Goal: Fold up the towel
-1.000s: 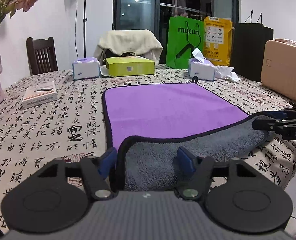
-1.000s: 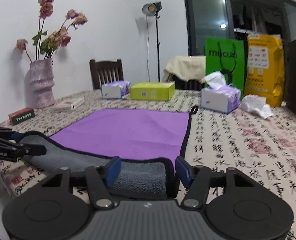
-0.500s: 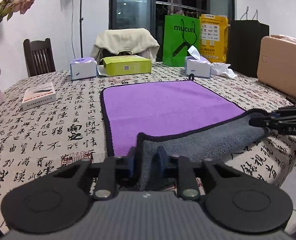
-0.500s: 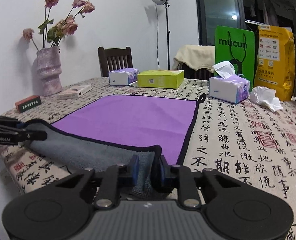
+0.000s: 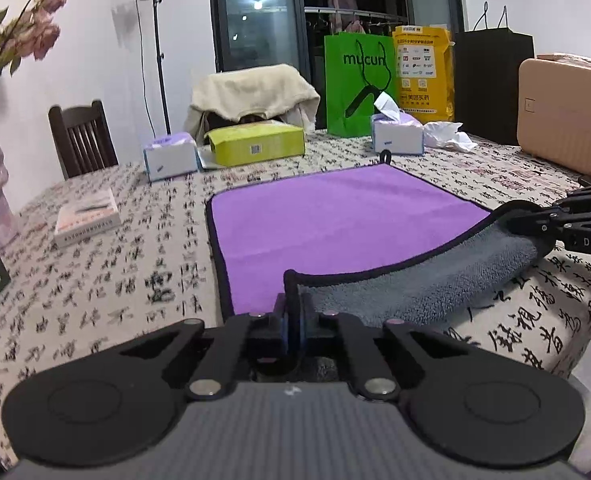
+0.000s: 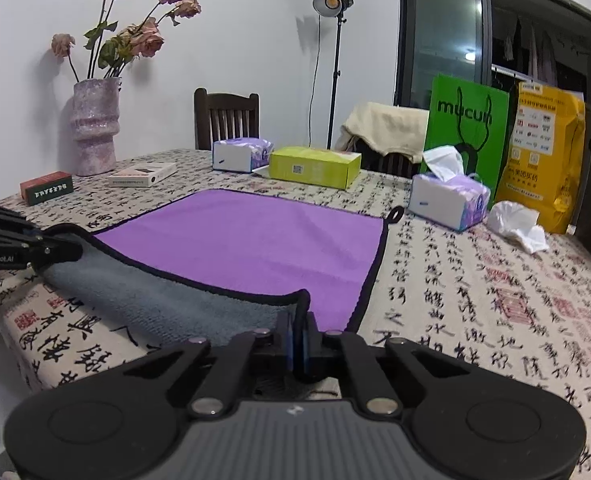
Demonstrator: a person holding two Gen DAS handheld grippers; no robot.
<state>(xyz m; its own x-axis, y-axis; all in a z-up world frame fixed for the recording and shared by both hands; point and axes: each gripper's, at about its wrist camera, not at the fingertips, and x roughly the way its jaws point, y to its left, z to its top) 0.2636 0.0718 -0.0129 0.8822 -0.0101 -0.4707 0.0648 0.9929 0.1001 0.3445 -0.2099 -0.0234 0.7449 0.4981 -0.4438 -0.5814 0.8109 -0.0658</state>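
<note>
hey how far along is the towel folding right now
Done: both near corners are gripped. The left gripper and right gripper are each shut on a corner of the towel, and the near edge is lifted so its grey underside shows. In hand: starting the first fold. Left: most of the towel lies flat on the table; the edge has yet to go to the far side.

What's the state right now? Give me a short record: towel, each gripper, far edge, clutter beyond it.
towel: purple side up, flat on table; near edge lifted, grey underside showing
left gripper: jaws shut on near-left corner
right gripper: jaws shut on near-right corner
far edge: flat, loop at its right corner
beyond: tissue box, yellow box
</note>
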